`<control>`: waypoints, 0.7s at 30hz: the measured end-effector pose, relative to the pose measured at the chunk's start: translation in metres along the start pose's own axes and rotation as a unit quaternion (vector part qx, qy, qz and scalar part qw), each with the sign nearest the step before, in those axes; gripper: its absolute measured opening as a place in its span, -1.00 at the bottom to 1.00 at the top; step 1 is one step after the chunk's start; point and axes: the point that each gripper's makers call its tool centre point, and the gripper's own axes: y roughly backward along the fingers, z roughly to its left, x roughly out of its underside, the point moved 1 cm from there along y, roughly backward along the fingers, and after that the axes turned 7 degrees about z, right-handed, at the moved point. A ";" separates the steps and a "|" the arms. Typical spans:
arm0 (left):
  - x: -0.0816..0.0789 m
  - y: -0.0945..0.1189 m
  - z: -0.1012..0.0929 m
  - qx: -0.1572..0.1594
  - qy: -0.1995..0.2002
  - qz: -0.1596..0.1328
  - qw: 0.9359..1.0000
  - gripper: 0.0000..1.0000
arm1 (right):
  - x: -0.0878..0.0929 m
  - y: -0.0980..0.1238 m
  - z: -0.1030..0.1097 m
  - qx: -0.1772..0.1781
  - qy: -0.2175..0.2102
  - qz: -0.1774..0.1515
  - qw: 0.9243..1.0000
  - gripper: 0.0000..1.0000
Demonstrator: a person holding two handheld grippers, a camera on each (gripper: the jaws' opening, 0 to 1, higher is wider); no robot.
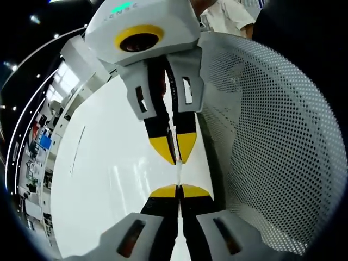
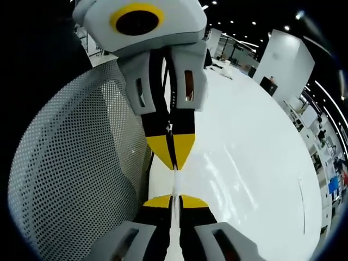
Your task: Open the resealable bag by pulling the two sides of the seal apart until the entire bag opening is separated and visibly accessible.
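Clear plastic, the resealable bag [image 1: 178,173], is stretching thin between our two grippers above the white table [image 1: 109,179]. We are pinching it with the left gripper [image 1: 178,191] and right gripper [image 2: 174,200], jaws pressed together. We judge pulling apart comes next. A perforated panel [image 2: 70,179] is standing alongside; distant shelving [image 1: 38,147] is appearing in the left gripper view.

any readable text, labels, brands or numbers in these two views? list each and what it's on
None can be read for sure.
Faint grey letters beside the green light on the right gripper housing, seen in the left gripper view: too blurred to read.
Shelves and signs far behind the white table: too small to read.
The clear bag edge pinched between both grippers, the left gripper and the perforated white screen: no print visible.
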 end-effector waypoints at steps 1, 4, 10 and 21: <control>0.000 0.000 0.000 0.001 0.001 0.000 1.000 -1.00 | -0.003 0.001 0.002 -0.004 -0.008 -0.009 1.000 -0.92; -0.002 0.000 -0.002 0.002 -0.006 -0.002 1.000 -1.00 | -0.006 -0.002 -0.001 0.001 -0.006 -0.009 1.000 -0.94; -0.003 -0.001 0.000 0.000 -0.011 -0.004 1.000 -1.00 | -0.006 -0.004 -0.004 0.001 -0.003 -0.006 1.000 -1.00; 0.000 -0.007 -0.002 0.002 -0.038 0.004 0.999 -1.00 | -0.004 -0.008 -0.003 -0.003 -0.011 0.007 1.000 -1.00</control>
